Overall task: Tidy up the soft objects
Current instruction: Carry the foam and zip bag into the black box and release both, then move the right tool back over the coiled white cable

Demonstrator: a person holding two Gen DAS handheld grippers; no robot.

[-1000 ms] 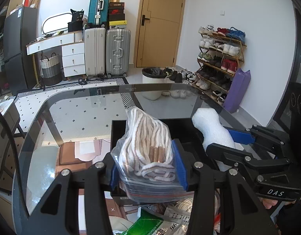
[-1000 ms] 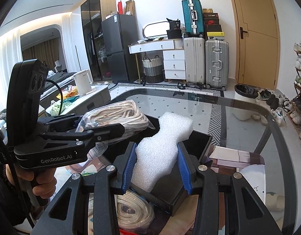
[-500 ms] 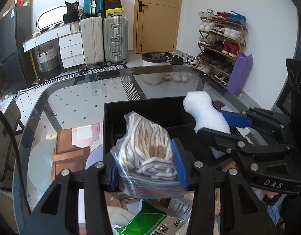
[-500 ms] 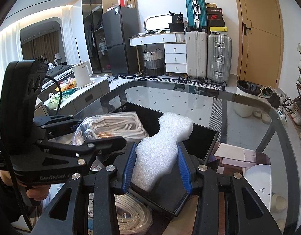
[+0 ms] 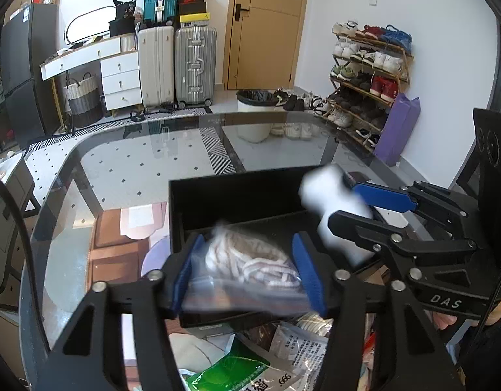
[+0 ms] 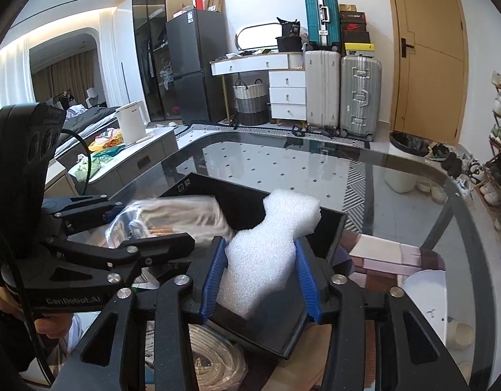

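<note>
Over the black bin [image 5: 237, 195], your left gripper [image 5: 247, 267] is opening around the blurred, crinkly bagged striped cloth [image 5: 250, 260], your right gripper [image 6: 260, 277] is opening around the bumpy white foam [image 6: 270, 244]; pad contact unclear.

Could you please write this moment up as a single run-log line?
left gripper: opening, bagged cloth between jaws | right gripper: opening, white foam piece between jaws | both above black box
</note>
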